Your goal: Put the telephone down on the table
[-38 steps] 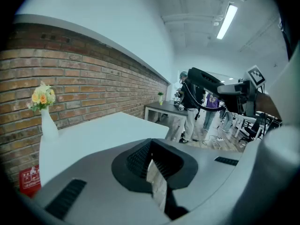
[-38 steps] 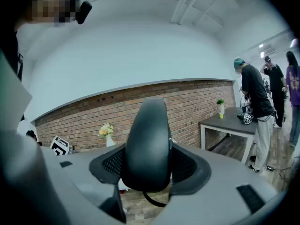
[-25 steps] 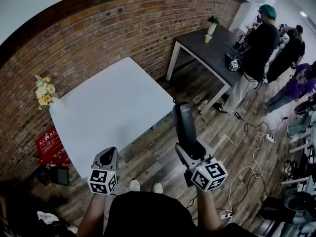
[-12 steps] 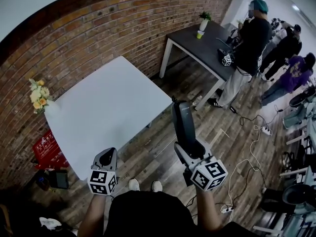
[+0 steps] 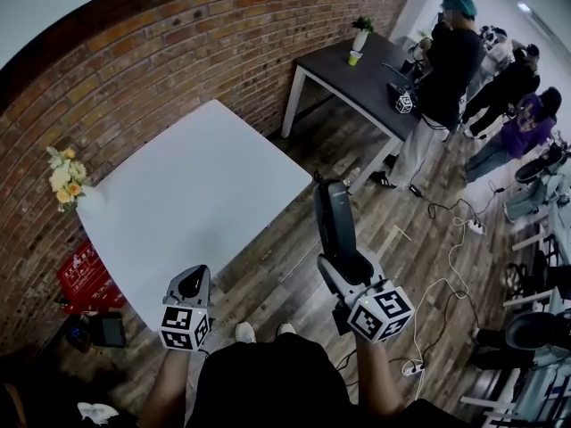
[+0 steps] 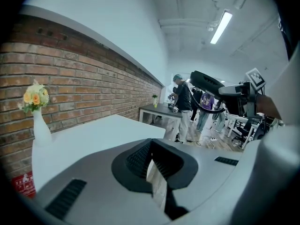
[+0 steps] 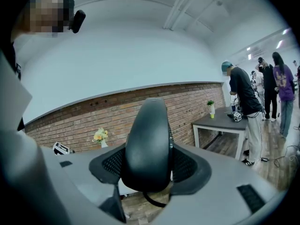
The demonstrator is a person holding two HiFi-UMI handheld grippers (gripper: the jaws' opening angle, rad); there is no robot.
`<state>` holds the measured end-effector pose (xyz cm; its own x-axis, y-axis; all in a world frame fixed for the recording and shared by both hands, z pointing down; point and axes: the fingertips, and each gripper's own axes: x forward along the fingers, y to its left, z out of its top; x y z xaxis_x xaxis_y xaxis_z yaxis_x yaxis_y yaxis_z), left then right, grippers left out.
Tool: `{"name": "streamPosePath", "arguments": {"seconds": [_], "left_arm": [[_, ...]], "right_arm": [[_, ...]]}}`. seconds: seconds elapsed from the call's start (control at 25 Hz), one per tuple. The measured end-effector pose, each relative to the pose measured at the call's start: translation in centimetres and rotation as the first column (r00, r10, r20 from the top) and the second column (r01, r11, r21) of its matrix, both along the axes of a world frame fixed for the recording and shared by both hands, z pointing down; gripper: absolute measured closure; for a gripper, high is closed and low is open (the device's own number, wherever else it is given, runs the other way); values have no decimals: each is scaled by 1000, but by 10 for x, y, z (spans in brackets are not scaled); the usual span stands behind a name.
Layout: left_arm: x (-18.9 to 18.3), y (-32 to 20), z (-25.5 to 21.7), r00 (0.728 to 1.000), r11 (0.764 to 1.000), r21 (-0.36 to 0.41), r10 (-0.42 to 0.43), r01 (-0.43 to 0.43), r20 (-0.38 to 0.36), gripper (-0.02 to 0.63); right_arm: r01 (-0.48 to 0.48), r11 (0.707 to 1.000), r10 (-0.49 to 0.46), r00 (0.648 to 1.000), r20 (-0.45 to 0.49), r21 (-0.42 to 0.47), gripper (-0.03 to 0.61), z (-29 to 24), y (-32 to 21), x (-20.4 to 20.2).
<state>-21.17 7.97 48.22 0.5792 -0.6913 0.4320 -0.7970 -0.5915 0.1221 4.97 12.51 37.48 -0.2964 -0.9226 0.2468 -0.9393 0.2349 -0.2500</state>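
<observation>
We hold the black telephone point(image 5: 335, 221) clamped in our right tool point(image 5: 344, 261), pads pressing on both its sides. It juts up ahead of that tool, over the wooden floor point(image 5: 287, 276). The white bench point(image 5: 196, 194) lies ahead-left. Our left tool point(image 5: 190, 285) is pinched together, empty.

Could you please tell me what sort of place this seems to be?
Most likely a shared office or lab workspace: a brick wall, a white table and a dark table where several people stand, and cables with a power strip trailing over the wooden floor.
</observation>
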Motion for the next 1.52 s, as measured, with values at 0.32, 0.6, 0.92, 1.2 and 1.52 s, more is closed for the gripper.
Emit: {"name": "streamPosePath", "arguments": {"seconds": [0.32,0.6,0.92,1.2,1.52], "left_arm": [[-26,1,3,1000,1000,-1,5,-5,2,601],[-40,2,8,1000,1000,-13,2,-2,-7,601],[-34,-1,13,1000,1000,-21,2,-2,-13,601],[-17,-21,12,1000,1000,-14,2,-2,0,601],[21,-70,5,1000,1000,4,-11,11,13,601]], "right_arm": [[-9,1000,9,1000,2,2,305,0,-2,-21],[-11,1000,11,1000,-2,-5,304,-1,-3,-35],[10,1000,-10,1000,7,-13,305,4,-12,-38],[30,999,-30,999,22,-12,305,12,-38,-25],[51,999,-50,998,41,-18,304,23,-91,16]]}}
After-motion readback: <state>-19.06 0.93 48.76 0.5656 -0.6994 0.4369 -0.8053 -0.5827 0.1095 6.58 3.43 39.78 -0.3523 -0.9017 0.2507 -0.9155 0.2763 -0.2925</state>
